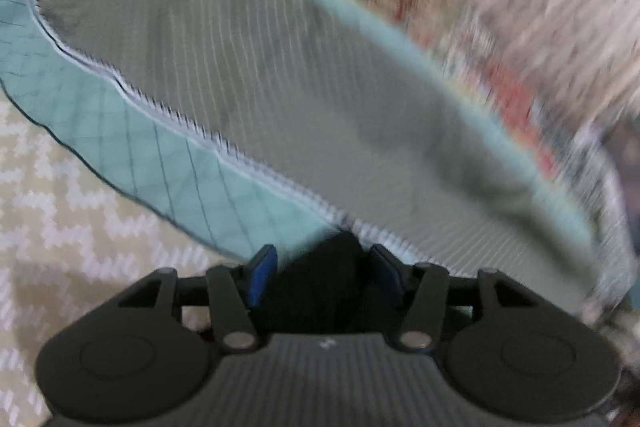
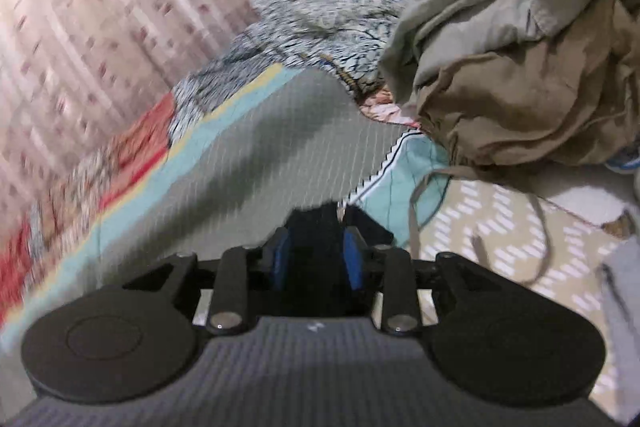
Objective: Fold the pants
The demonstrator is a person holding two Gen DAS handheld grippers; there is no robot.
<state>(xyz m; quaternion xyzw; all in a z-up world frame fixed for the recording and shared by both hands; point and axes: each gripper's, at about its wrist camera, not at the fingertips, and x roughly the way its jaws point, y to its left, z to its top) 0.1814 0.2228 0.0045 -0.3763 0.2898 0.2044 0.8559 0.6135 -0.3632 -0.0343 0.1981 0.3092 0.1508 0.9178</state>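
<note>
Pants lie spread flat on the bed for folding; left gripper and right gripper fingers part-open over the hem edge, apparently gripping nothing.

Teal quilt on zigzag sheet, w/ curtain behind.

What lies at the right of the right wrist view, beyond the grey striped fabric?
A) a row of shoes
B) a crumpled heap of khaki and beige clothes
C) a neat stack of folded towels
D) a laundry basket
B: a crumpled heap of khaki and beige clothes is piled there, unfolded, with a drawstring trailing from it onto the patterned bed cover.
</note>
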